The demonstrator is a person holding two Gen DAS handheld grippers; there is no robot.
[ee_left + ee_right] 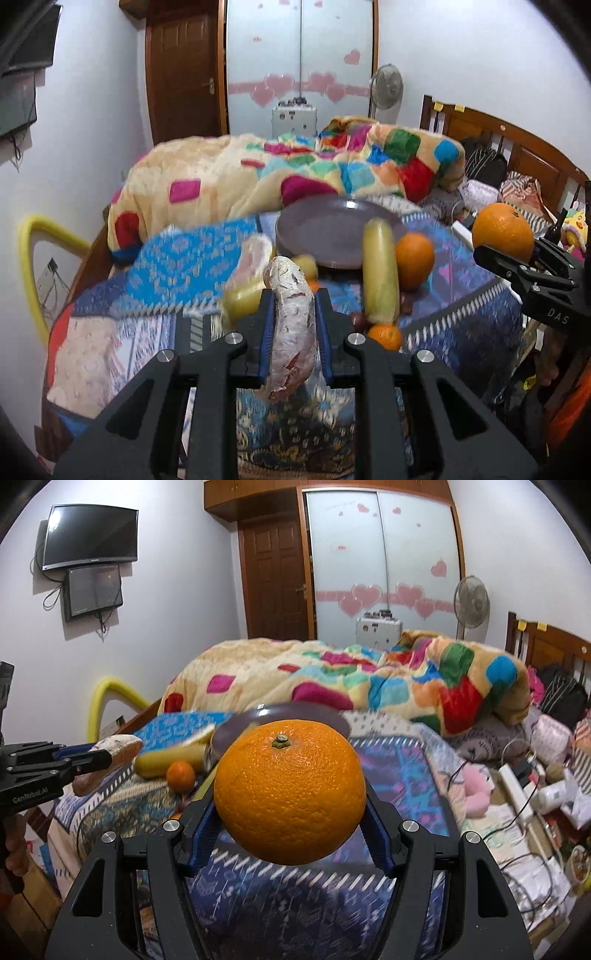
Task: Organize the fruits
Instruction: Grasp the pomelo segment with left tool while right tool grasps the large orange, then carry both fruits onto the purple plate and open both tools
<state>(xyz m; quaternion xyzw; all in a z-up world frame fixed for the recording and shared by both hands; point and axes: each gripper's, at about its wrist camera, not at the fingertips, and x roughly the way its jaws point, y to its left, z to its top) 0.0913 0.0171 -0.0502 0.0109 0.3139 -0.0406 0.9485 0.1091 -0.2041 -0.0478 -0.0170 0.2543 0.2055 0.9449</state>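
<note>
The left gripper jaws clamp narrowly on a sweet potato; the right gripper jaws hold a large orange above the bed.

Loose fruit beside the plate — motion-blurred, kinds unclear.

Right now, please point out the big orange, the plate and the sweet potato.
big orange (290, 794): right wrist view, middle of its peel.
plate (325, 232): left wrist view, bare centre of the dish.
sweet potato (295, 317): left wrist view, its middle between the blue pads.
</note>
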